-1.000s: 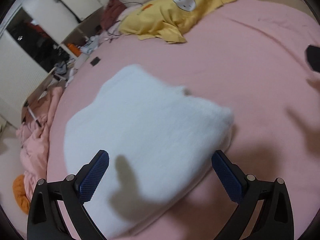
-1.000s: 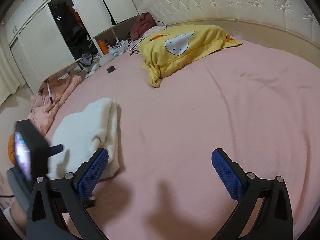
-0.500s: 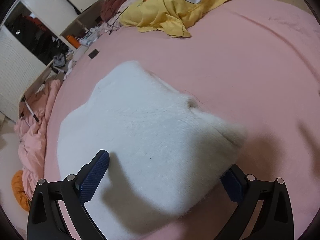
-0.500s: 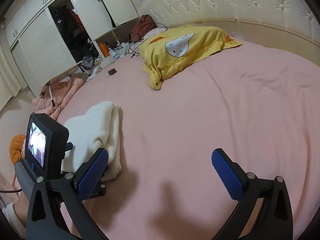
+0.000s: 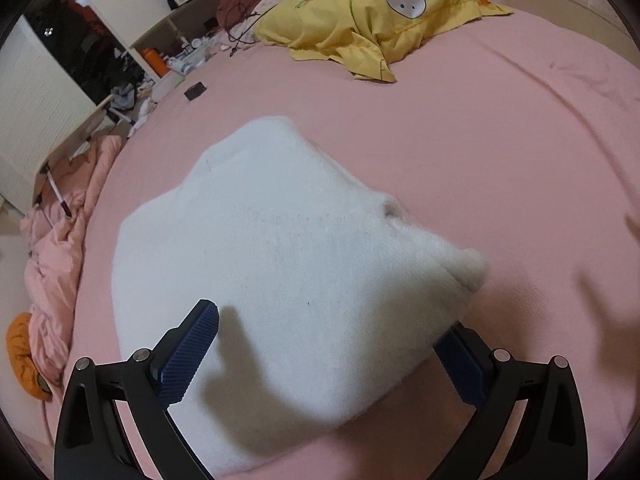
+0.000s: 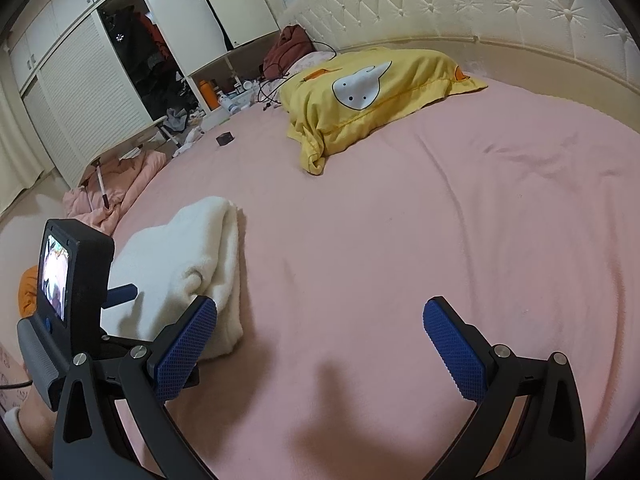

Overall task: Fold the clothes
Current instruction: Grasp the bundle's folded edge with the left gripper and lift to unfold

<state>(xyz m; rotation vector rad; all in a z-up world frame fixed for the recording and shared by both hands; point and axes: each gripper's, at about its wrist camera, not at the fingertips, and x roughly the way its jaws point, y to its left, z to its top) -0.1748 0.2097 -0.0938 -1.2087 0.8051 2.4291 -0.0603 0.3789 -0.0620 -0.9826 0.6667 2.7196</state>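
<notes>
Folded white garment (image 5: 288, 264) lies on the pink bed (image 5: 500, 152), near its left edge; long axis runs from you toward the yellow pillow (image 5: 384, 20). Your left gripper (image 5: 324, 356) is low over the near end, fingers spread wide, one above the cloth, the other beside its corner. Your right gripper (image 6: 320, 344) hovers over bare sheet, fingers spread, holding nothing.

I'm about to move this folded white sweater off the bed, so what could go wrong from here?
The left gripper is open with the sweater only between its fingers, one pad tucked under a corner; lifting now could let the fold fall open. The right gripper is open over bare sheet, so the far side gets no support.
</notes>
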